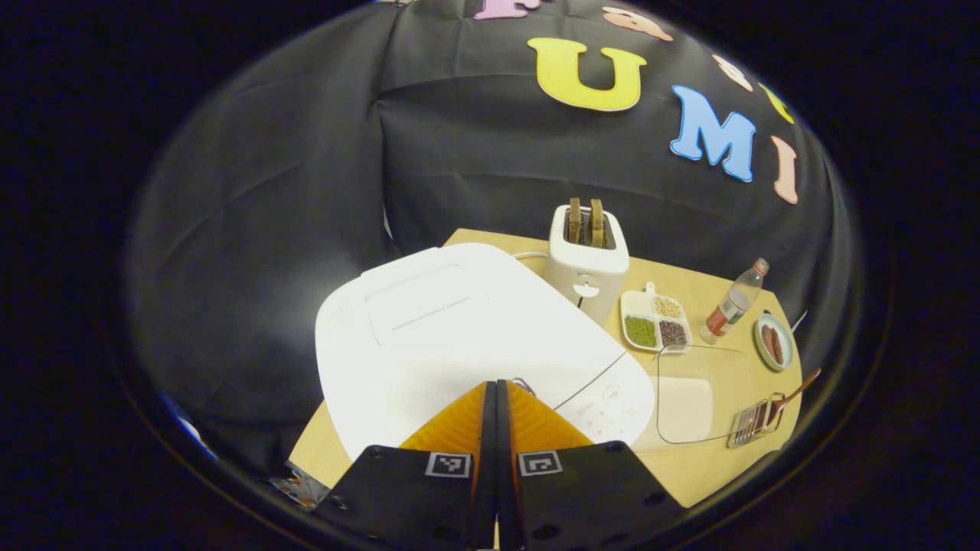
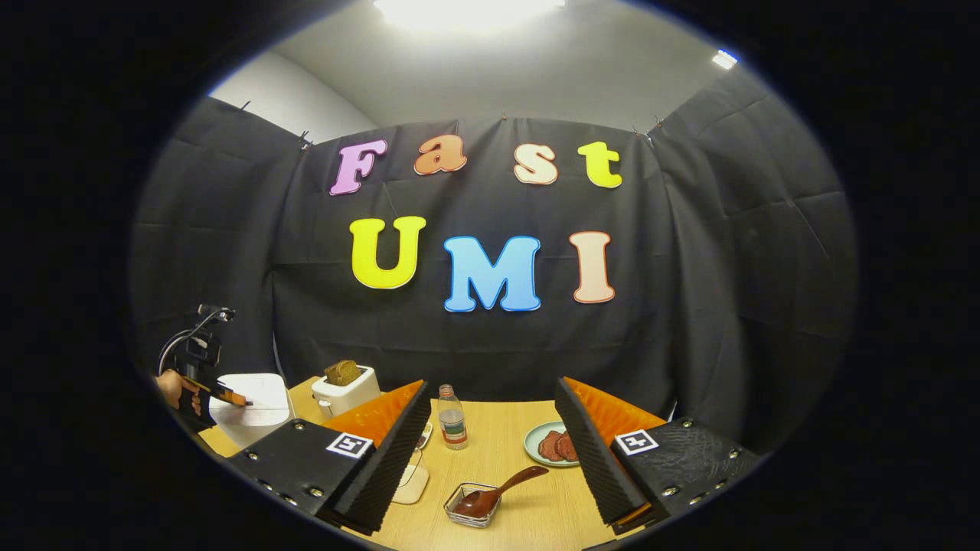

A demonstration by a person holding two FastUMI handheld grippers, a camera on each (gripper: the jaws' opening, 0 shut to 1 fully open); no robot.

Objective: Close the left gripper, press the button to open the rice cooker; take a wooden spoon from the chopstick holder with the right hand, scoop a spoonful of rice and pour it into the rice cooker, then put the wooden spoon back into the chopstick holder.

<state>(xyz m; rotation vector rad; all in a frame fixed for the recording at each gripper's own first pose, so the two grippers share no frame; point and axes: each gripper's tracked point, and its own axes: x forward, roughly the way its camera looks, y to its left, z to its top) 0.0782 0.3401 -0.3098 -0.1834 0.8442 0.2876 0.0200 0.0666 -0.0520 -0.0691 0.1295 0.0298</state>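
The left hand-held gripper point(image 1: 496, 383) is held clenched with nothing in it just above the white rice cooker point(image 1: 459, 337), whose lid is still shut and whose button panel lies right under its tips, while the right hand-held gripper point(image 2: 490, 428) is spread wide.

In the left gripper view, the closed fingers of the left gripper point(image 1: 496, 394) cover the front edge of the rice cooker point(image 1: 459, 329), so its button cannot be seen; the panel markings to the fingers' right are too small to read. In the right gripper view, the right gripper's point(image 2: 490, 448) left finger hides most of the divided dish point(image 2: 423, 436) and part of the clear box point(image 2: 411, 484) beyond it. The rice cooker point(image 2: 249, 405) is partly covered by the far-off left gripper point(image 2: 230, 396) and hand point(image 2: 174, 389).
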